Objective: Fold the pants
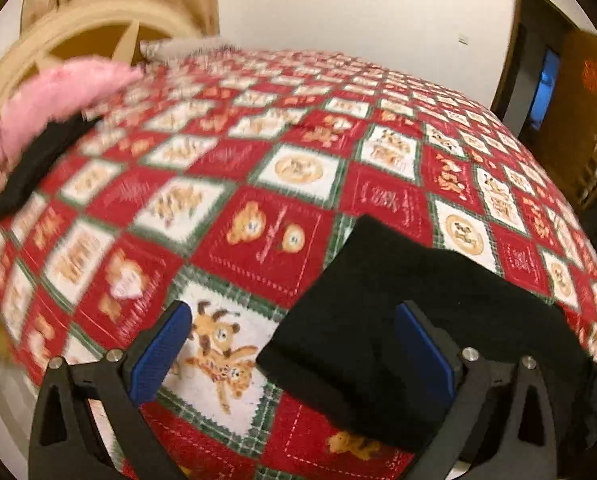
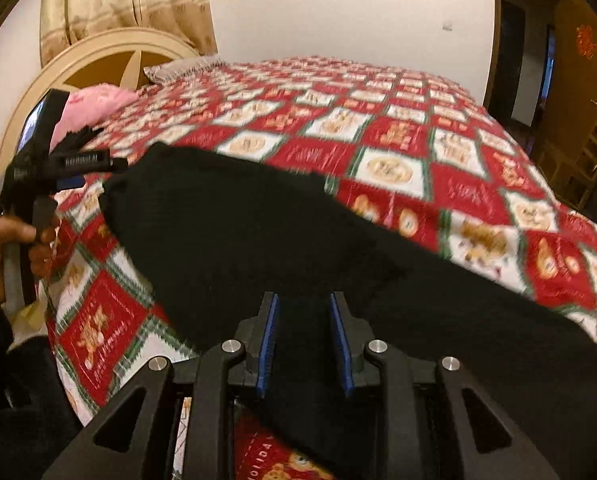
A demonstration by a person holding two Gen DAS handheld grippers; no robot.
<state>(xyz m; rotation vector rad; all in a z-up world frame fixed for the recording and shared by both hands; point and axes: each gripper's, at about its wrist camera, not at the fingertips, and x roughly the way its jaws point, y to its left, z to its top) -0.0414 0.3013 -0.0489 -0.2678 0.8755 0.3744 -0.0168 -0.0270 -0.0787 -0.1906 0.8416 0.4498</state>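
Black pants (image 1: 382, 312) lie folded in a thick bundle on the red patchwork bedspread (image 1: 258, 168), at the near right in the left wrist view. My left gripper (image 1: 294, 336) is wide open, its right finger over the bundle's edge, its left finger over bare bedspread. In the right wrist view the pants (image 2: 258, 232) fill the foreground. My right gripper (image 2: 303, 332) has its blue pads partly closed with the black cloth between them; whether they pinch it is unclear. The left gripper (image 2: 68, 164) shows at the far left, held by a hand.
A second black folded garment (image 1: 34, 168) lies at the far left beside a pink pillow (image 1: 54, 96). A cream headboard (image 2: 110, 46) and curtain stand behind. A doorway and a wooden chair (image 2: 582, 164) are at the right. The bed's near edge runs below the grippers.
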